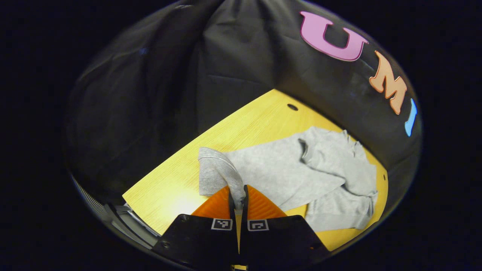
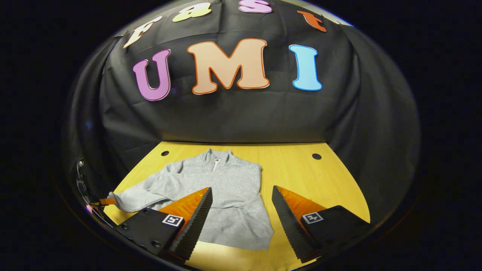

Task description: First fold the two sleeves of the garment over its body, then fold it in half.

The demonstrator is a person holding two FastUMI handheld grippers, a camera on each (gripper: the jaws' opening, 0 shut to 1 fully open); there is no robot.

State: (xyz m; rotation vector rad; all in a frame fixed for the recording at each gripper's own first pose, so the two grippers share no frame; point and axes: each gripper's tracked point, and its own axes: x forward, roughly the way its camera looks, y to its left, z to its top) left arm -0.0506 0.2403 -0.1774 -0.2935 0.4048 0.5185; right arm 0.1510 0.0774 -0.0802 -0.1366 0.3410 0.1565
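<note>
Pinching sleeve [image 1: 226,167] cuff near table [image 1: 180,180] edge.

This is a recording booth, not a home: a black cloth wall [image 2: 241,116] hangs in folds on all sides, closing around a plain light wooden bench [image 2: 301,169] with round cable holes [image 2: 316,156] near its far edge, at 11 and 1 o'clock, and nothing domestic stands around it

The garment [image 2: 226,195] is soft matt knit cloth; the table [image 2: 301,169] is smooth, light wood.
</note>
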